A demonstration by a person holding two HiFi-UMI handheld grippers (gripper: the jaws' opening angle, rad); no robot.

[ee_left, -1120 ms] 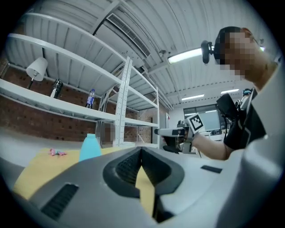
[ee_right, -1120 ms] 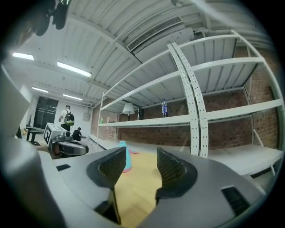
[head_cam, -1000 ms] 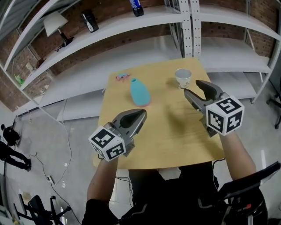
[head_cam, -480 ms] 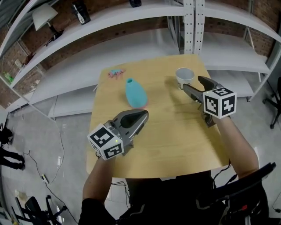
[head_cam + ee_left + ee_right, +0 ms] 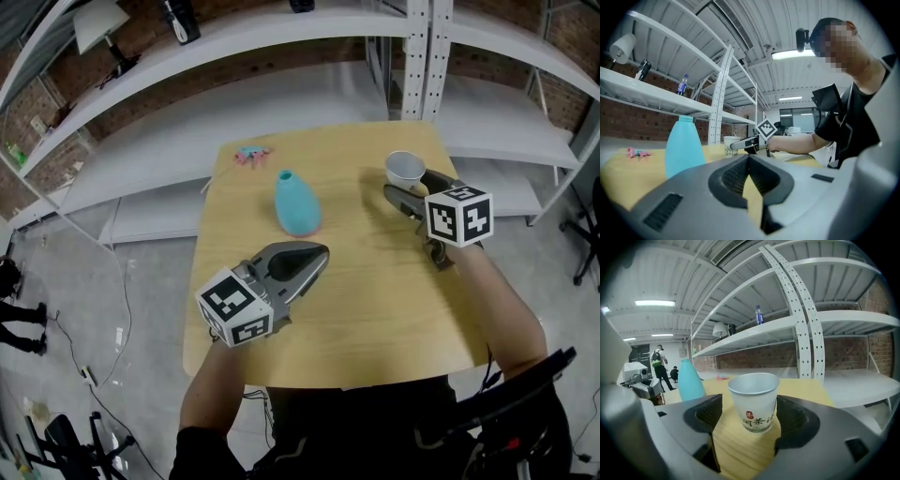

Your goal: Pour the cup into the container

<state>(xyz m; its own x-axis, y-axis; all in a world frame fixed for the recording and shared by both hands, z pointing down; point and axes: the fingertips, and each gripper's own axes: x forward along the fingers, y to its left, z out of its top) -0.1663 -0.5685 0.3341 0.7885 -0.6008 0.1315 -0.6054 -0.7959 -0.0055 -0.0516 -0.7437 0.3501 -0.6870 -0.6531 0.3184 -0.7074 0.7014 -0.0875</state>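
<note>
1. Two grippers are over the wooden table (image 5: 375, 300). The right gripper (image 5: 411, 185) has just been opening its jaws, and they now stand wide on either side of the paper cup (image 5: 753, 399) without pressing on it.
2. The left gripper (image 5: 317, 255) is clenched on nothing and hovers nearer the person, pointing toward the blue bottle (image 5: 297, 203).
3. The cup stands upright near the table's far right edge. The bottle, which is probably the container, stands well apart to its left with its narrow mouth up.
4. The cup looks thin-walled and light, so it should be easy to lift and just as easy to crush. A hard squeeze would likely turn it oval and slop out whatever is inside. No view shows how full it is.
5. The best hold is probably around the mid-wall, below the rolled rim that stiffens it, closing just enough to stop it slipping.
6. The bottle looks like smooth plastic with a small opening. It may tip if knocked, so it is worth steadying with the free gripper while the pour runs slowly.
</note>
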